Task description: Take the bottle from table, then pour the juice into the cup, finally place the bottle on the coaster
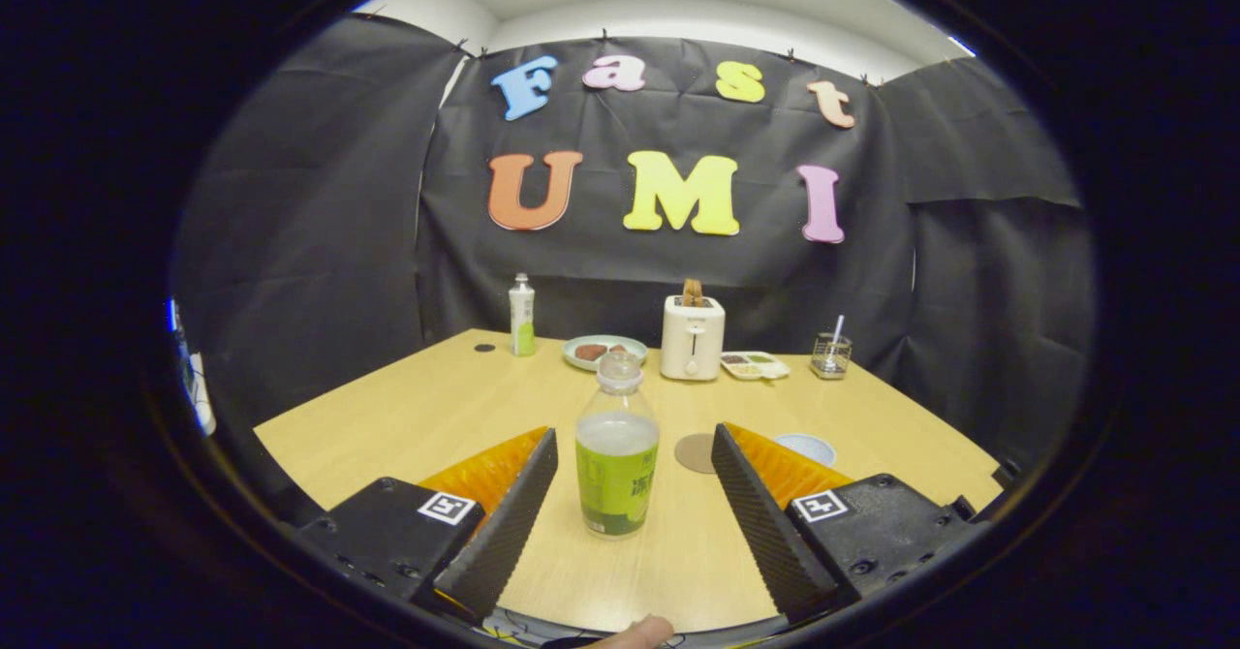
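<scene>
Wooden table, bottle between parted fingers, untouched

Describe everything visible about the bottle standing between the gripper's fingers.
The bottle is clear plastic with a pale cap and a green label around its lower half, holding pale liquid to about its shoulder. It stands upright on the wooden table, between the fingers of the open gripper, neither of which touches it. A round coaster lies just beyond it.

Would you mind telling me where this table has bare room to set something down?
The widest free patch is the wooden table left of the clear green-labelled bottle, before the small white bottle. The open gripper straddles the clear bottle. The back edge is crowded: plate, white toaster, snack tray, wire holder. Brown round coaster and pale cup fill the right.
</scene>
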The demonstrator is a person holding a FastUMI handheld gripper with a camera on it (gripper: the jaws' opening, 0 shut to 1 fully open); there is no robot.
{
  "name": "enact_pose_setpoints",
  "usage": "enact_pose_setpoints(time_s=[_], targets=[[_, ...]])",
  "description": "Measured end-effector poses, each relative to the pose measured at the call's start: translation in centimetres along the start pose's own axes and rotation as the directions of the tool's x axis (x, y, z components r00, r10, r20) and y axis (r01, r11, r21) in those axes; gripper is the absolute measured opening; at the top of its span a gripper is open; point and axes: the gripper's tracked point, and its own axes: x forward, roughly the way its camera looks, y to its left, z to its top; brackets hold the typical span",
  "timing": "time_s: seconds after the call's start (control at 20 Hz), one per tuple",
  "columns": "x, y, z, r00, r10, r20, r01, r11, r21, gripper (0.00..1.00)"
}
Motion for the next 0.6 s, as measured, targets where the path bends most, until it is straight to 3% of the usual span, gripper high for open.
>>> enact_pose_setpoints(time_s=[0.6], targets=[[6.4,1.0,-3.5,0.999,-0.005,-0.037,0.006,1.0,0.015,1.0]])
